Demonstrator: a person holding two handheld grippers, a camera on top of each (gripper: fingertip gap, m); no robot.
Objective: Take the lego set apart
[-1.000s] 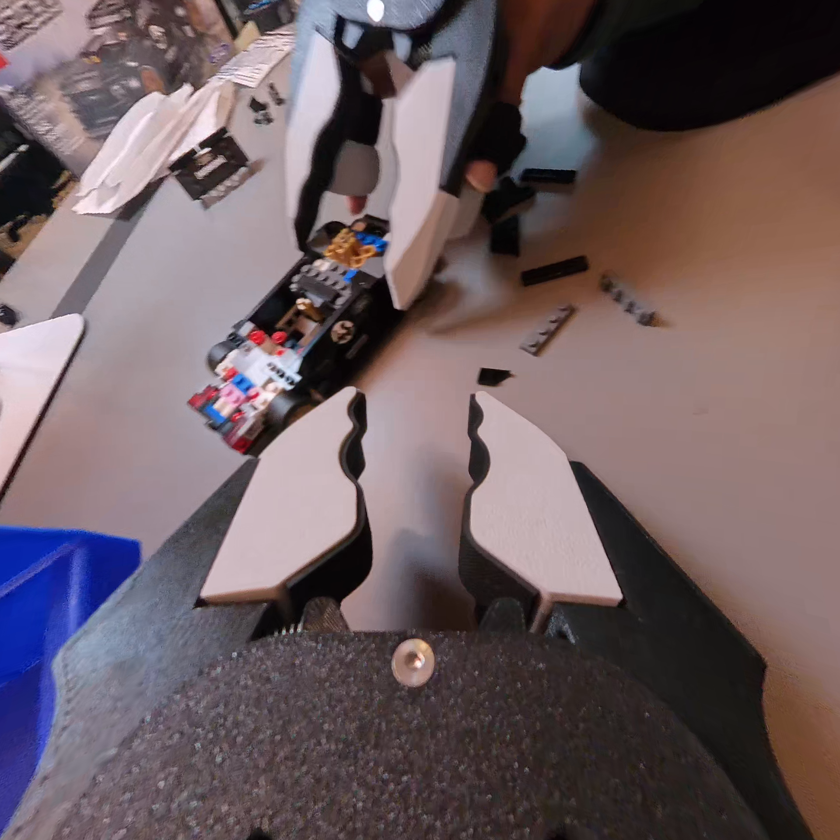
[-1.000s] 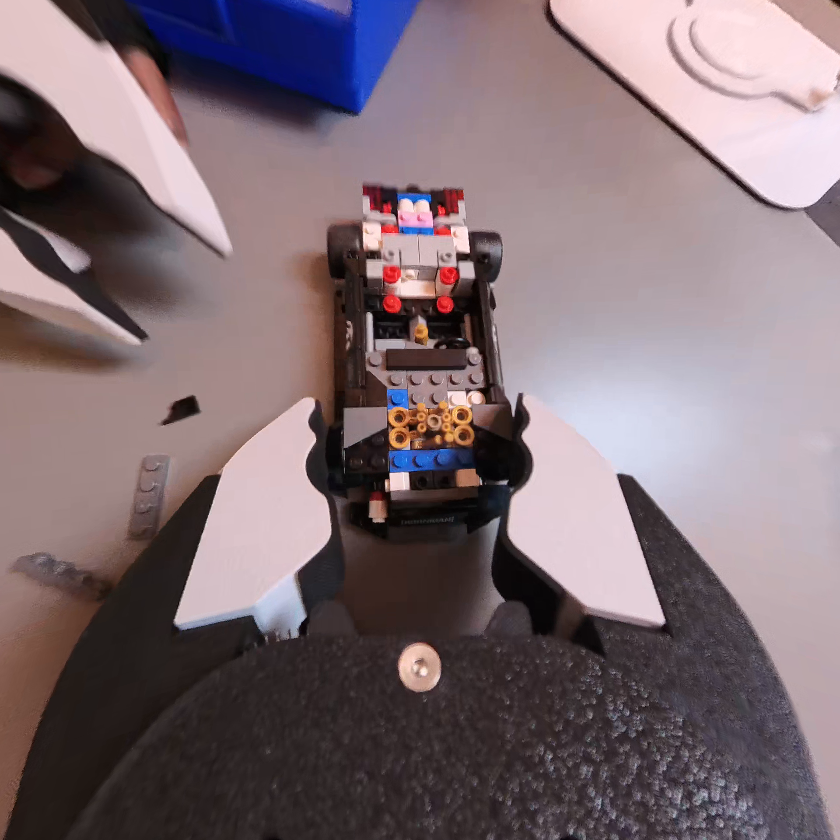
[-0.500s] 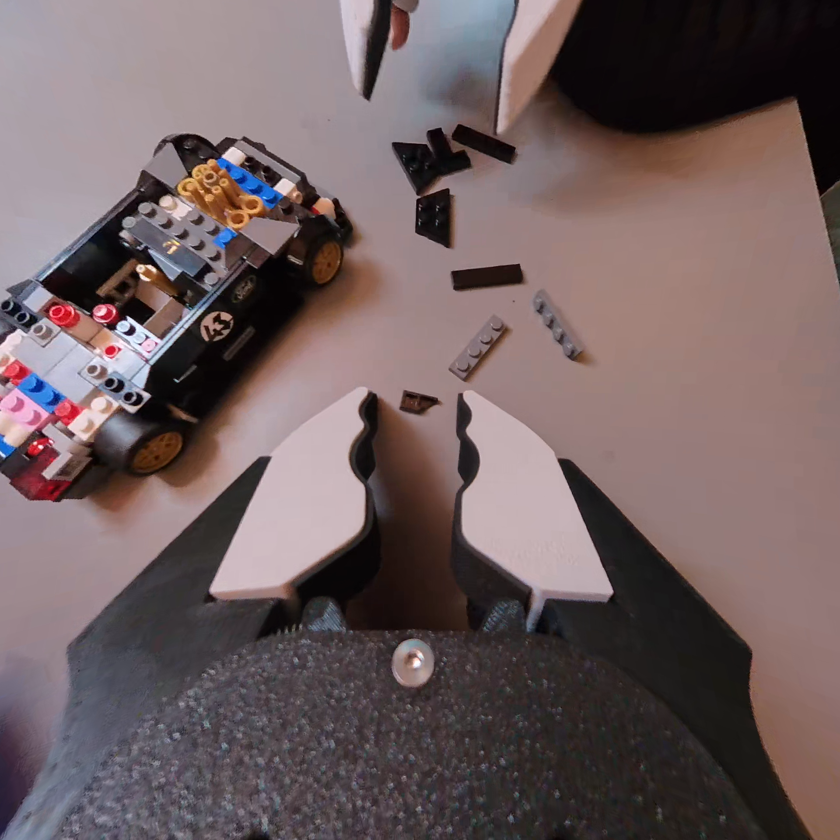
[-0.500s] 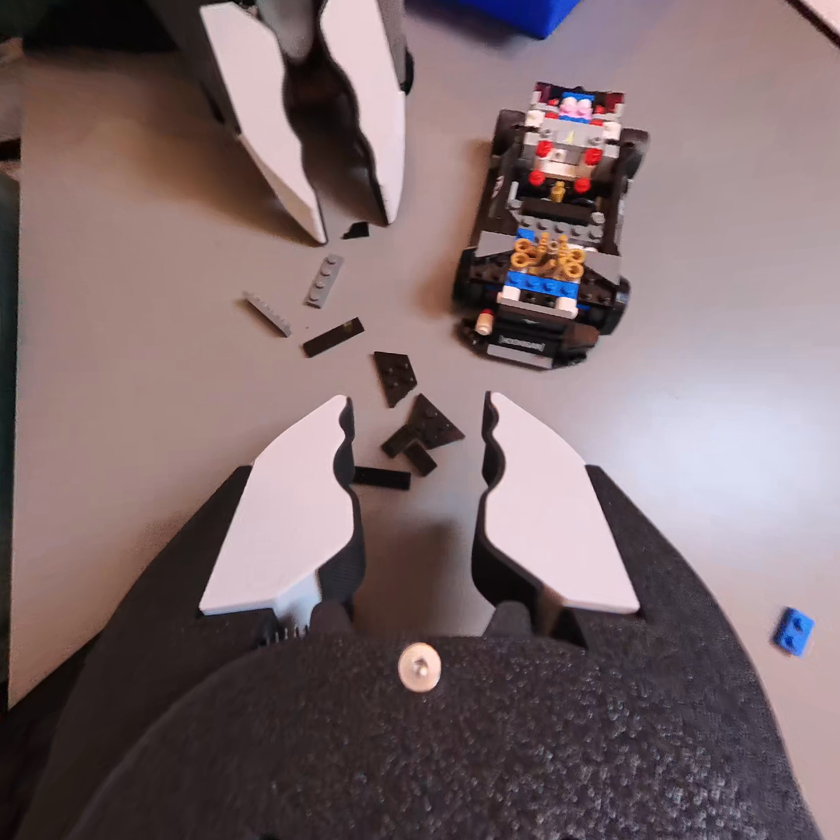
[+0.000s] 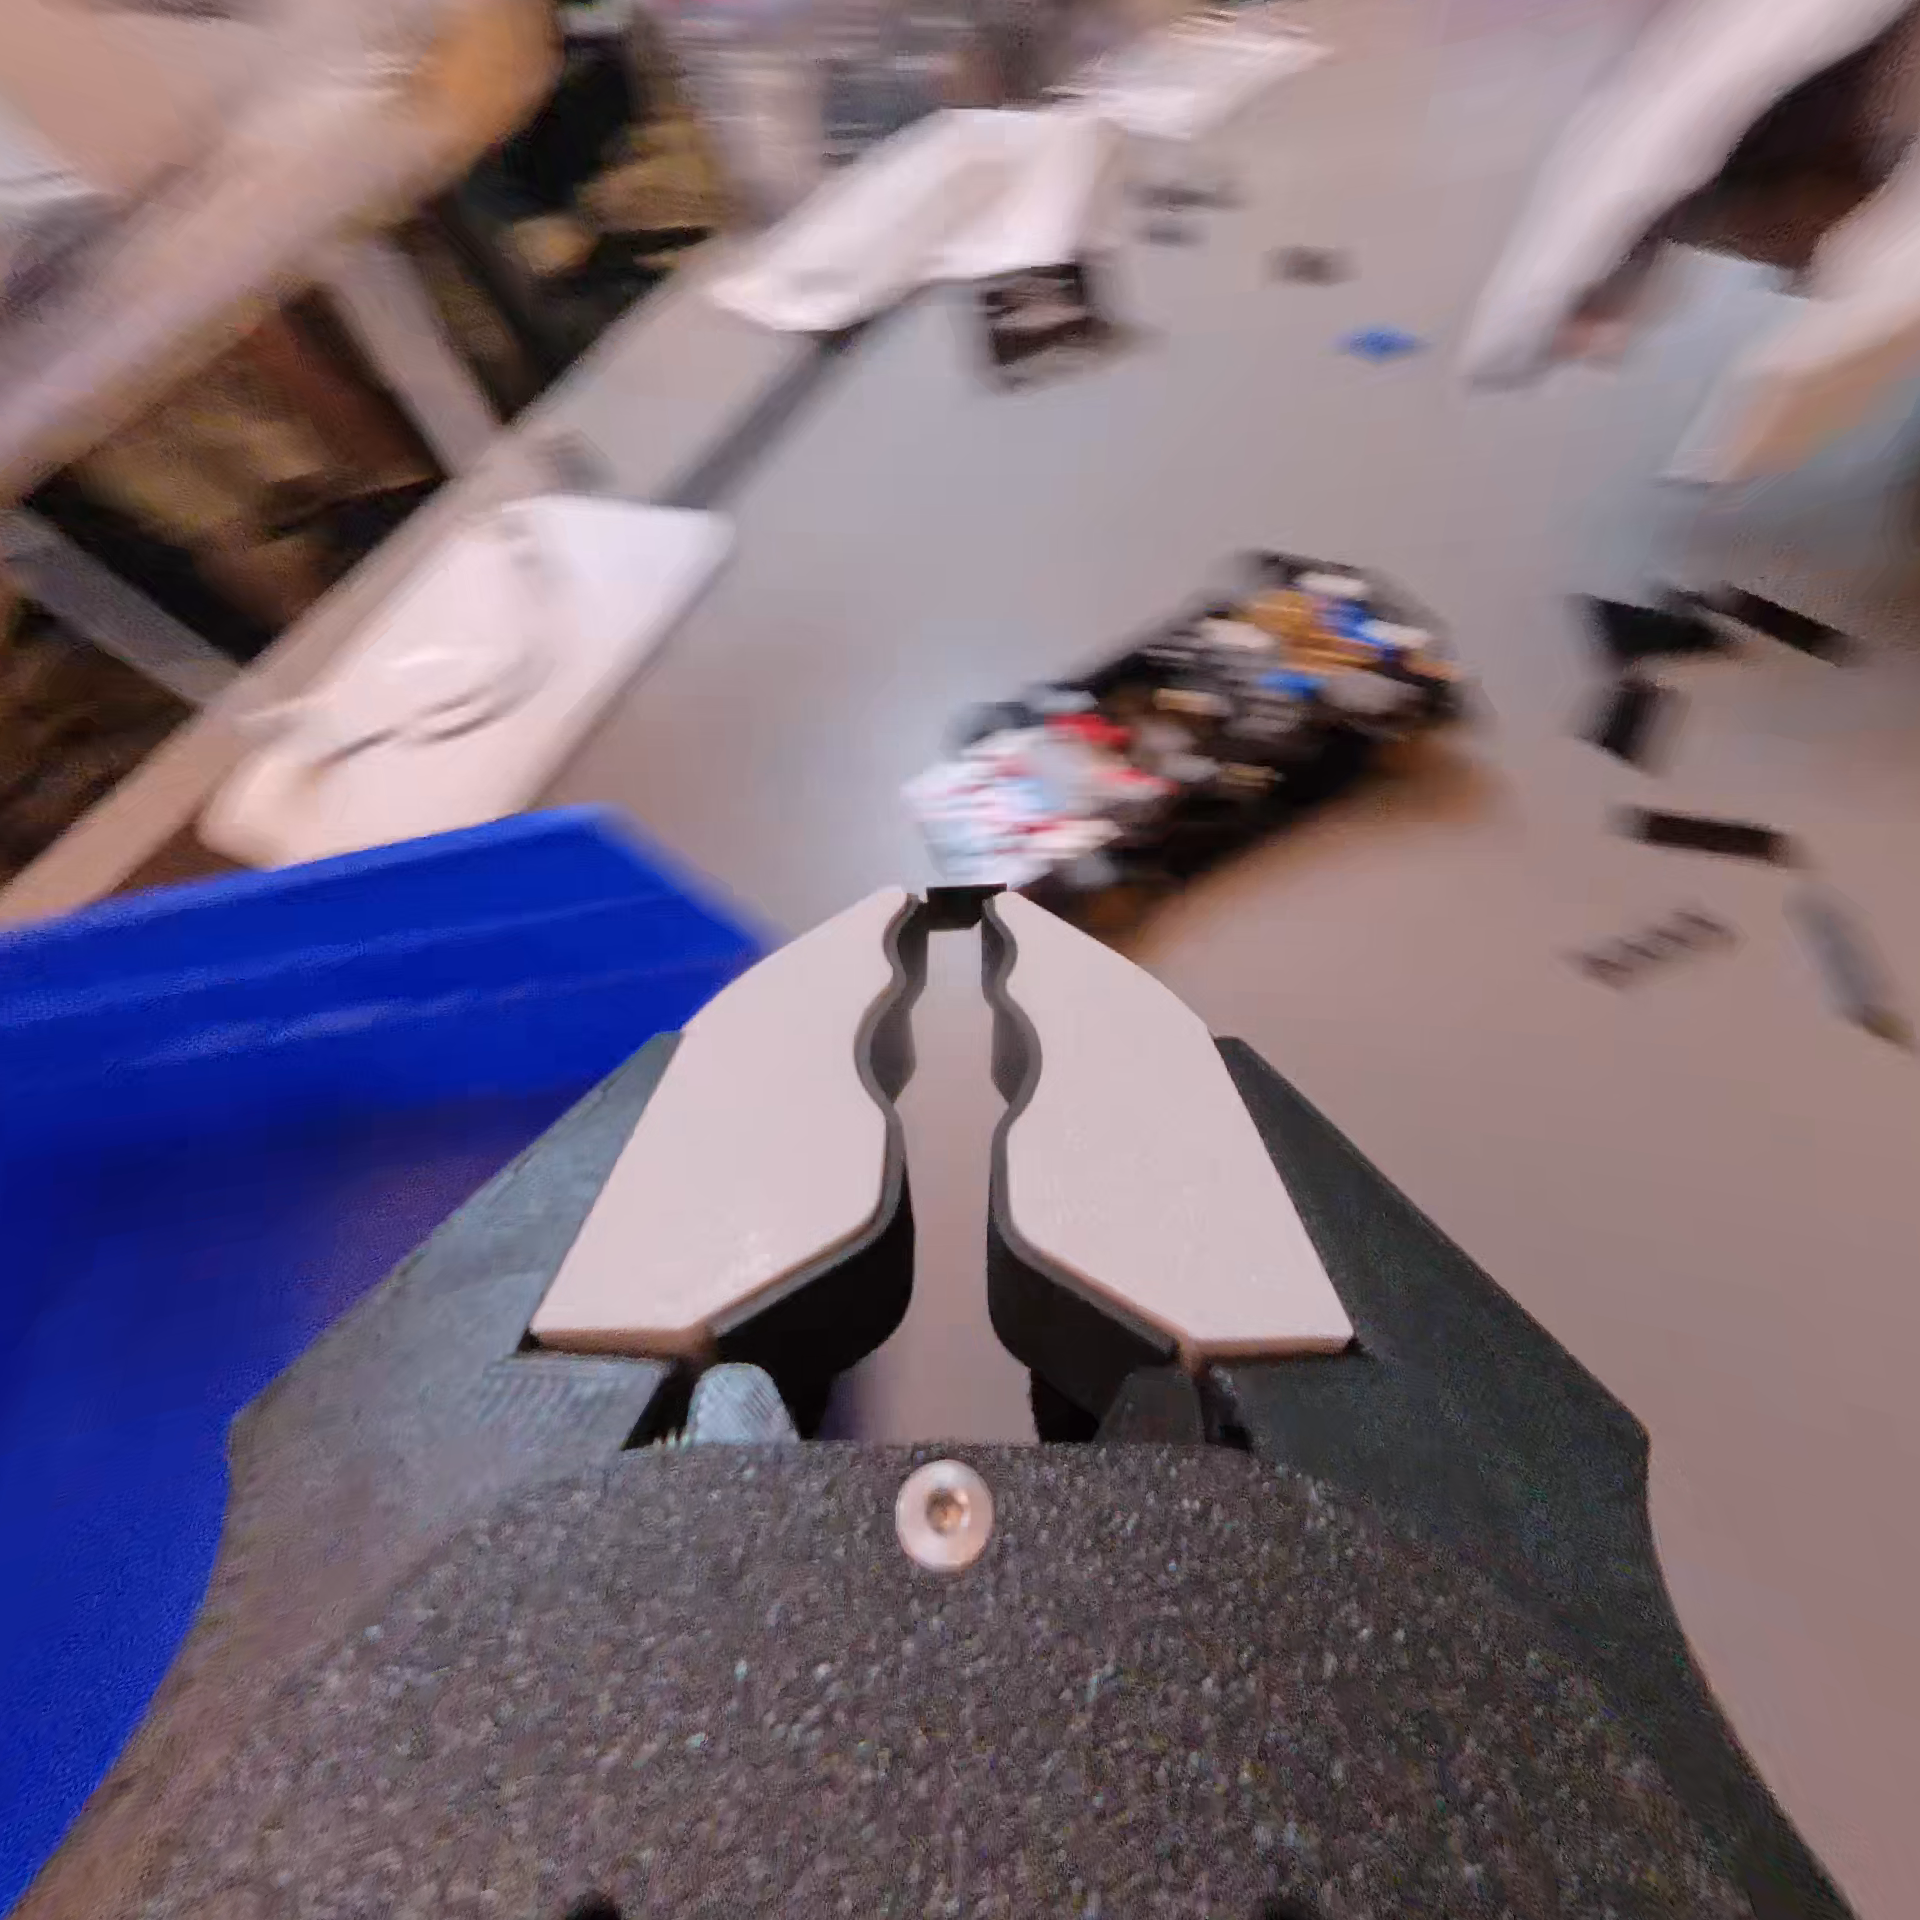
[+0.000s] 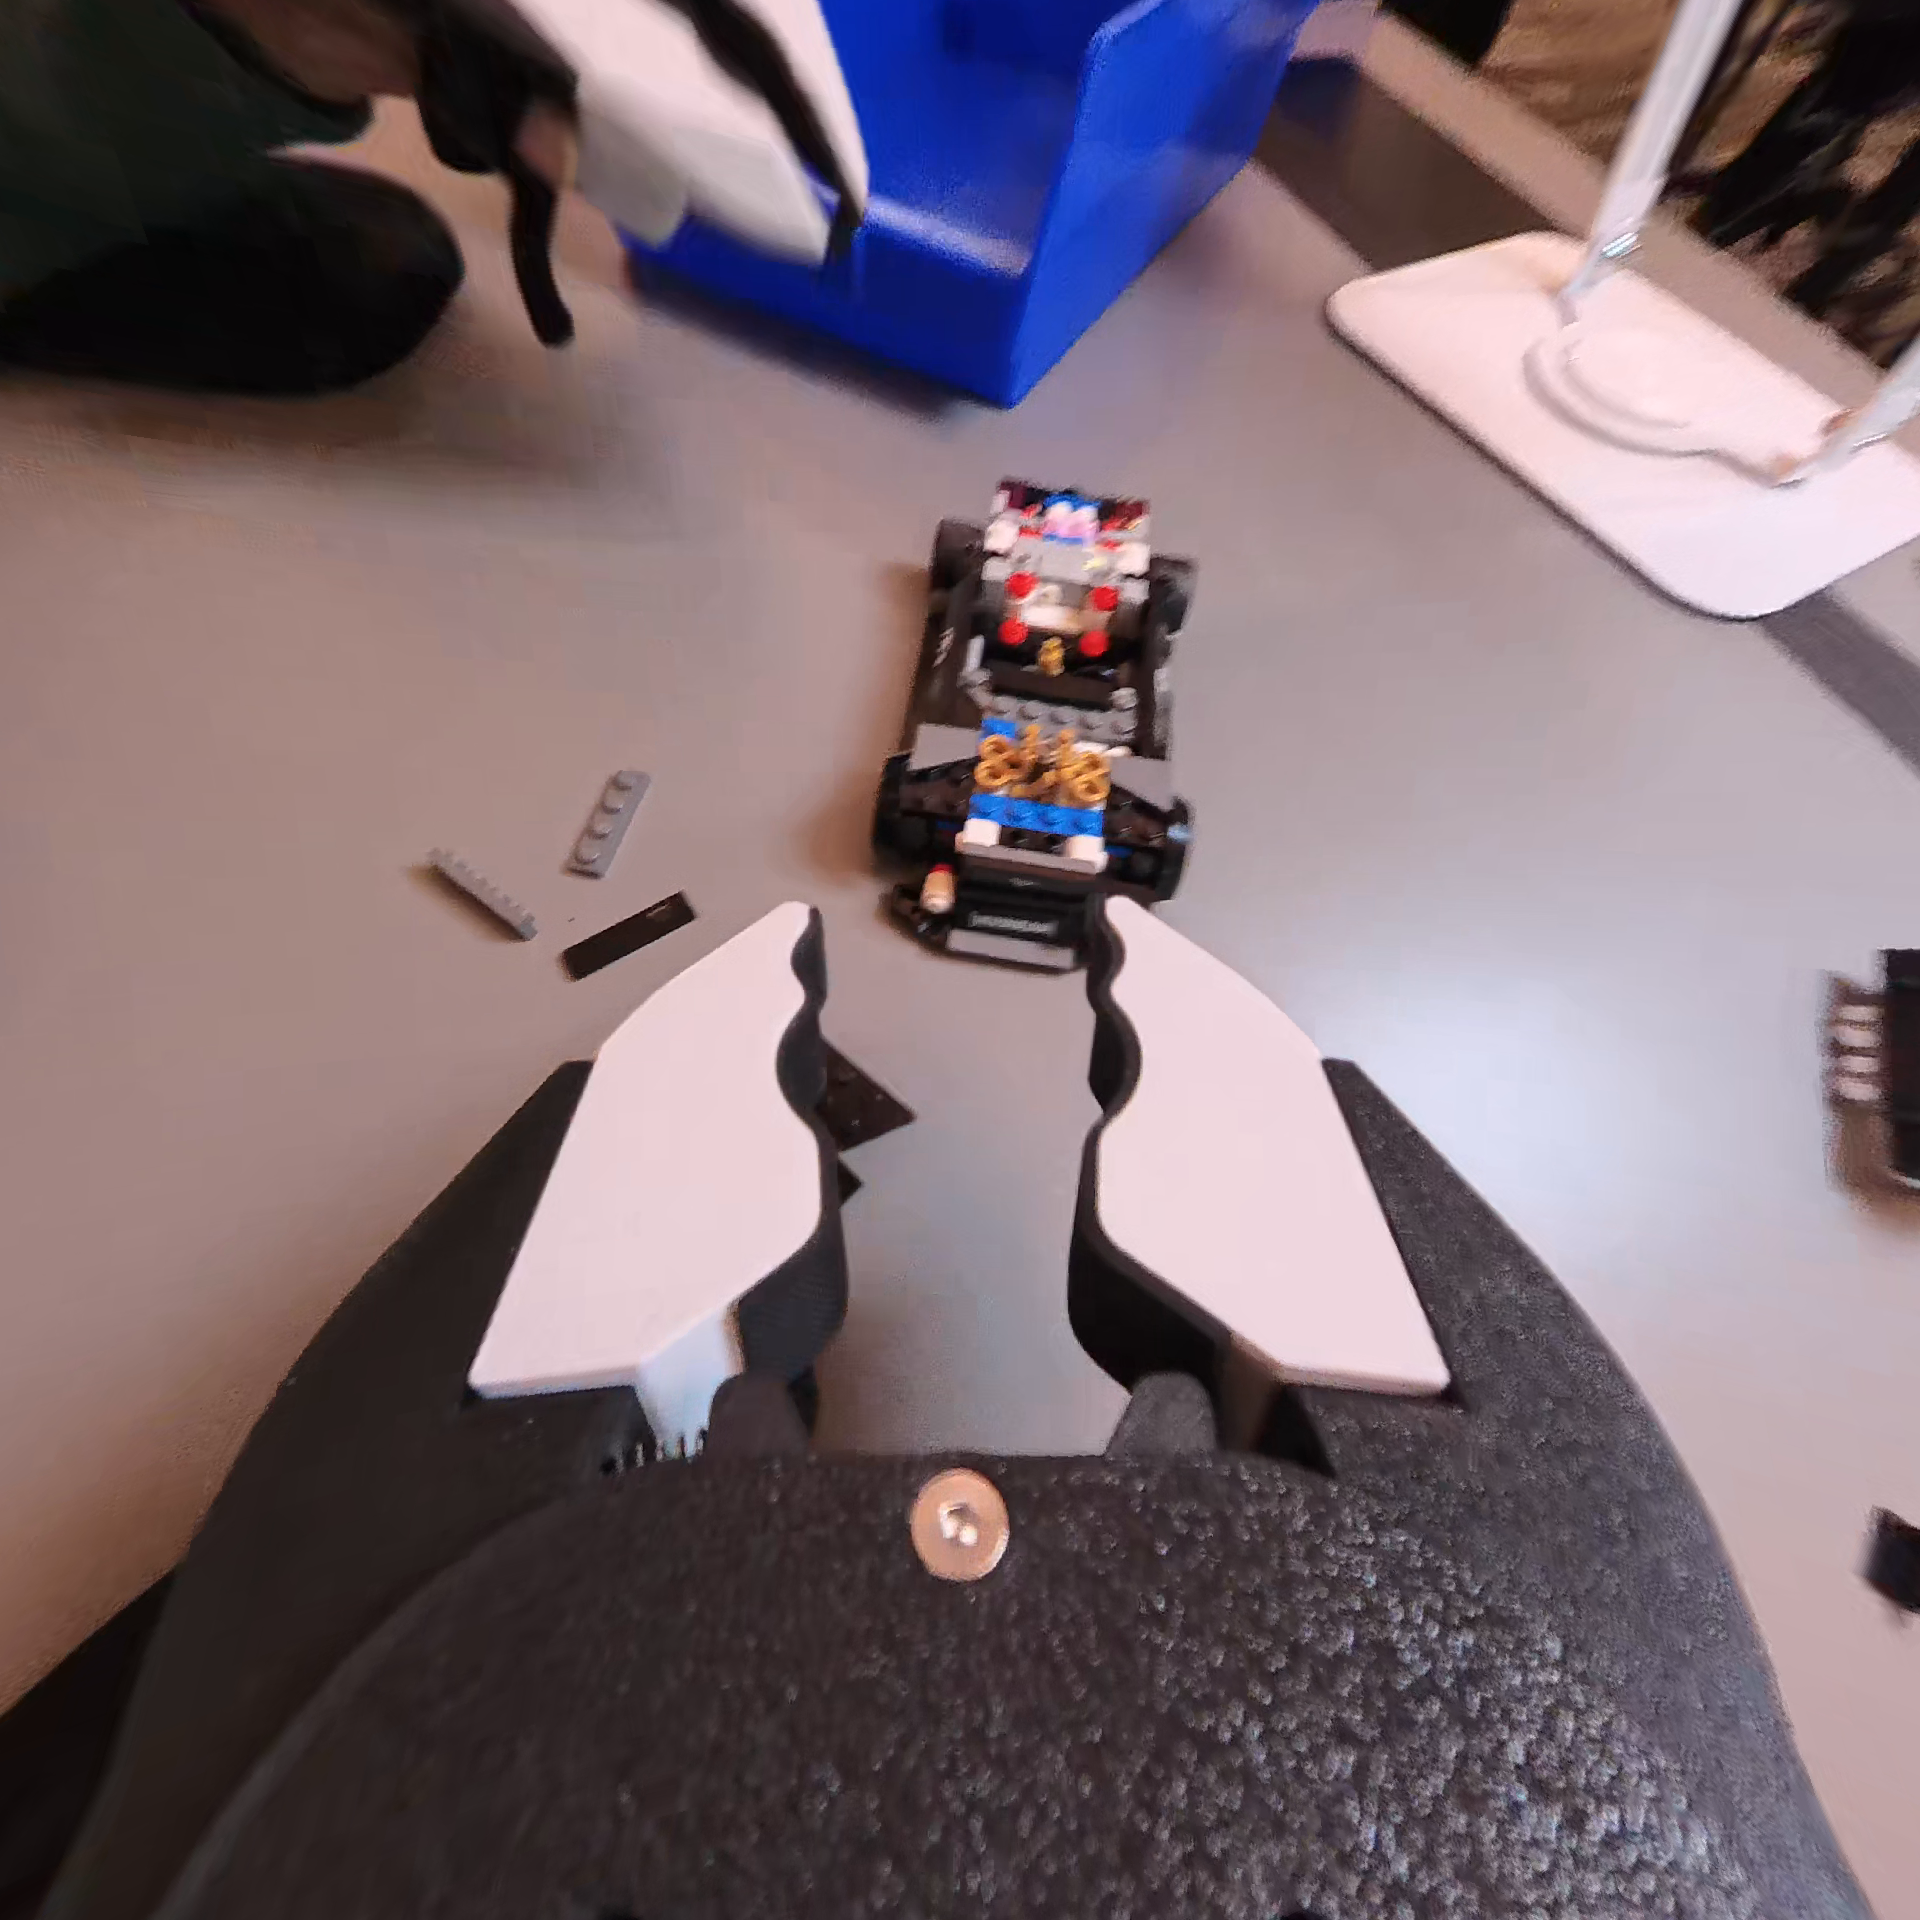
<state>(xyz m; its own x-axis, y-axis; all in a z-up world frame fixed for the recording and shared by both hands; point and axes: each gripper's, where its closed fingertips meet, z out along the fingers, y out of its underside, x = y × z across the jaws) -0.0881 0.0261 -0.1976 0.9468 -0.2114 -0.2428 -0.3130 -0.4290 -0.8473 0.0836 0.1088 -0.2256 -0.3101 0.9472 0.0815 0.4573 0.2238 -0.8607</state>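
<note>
The partly stripped black lego car [image 6: 1049, 707] stands on the grey table, with gold, blue and red parts showing on top. It is blurred in the left wrist view [image 5: 1195, 727]. My right gripper [image 6: 956, 925] is open and empty, with its tips just short of the car's near end. My left gripper [image 5: 954, 914] is shut on a small black piece [image 5: 954, 900] held at its tips above the table, beside the blue bin [image 5: 260, 1039]. The left gripper also shows in the right wrist view [image 6: 748, 197], in front of the bin [image 6: 1039, 208].
Loose parts lie left of the right gripper: a grey plate [image 6: 611, 823], a grey toothed strip [image 6: 483, 894], a black tile [image 6: 629, 935] and a black wedge plate [image 6: 862, 1101]. More black parts [image 6: 1870, 1070] lie at the right. A white stand base [image 6: 1662, 436] sits at the far right. My right fingertips sit around 20 cm from my left ones.
My left gripper has shut on the small black piece, lifted it and swung left to the blue bin. My right gripper has moved back to the car's near end, still open.
</note>
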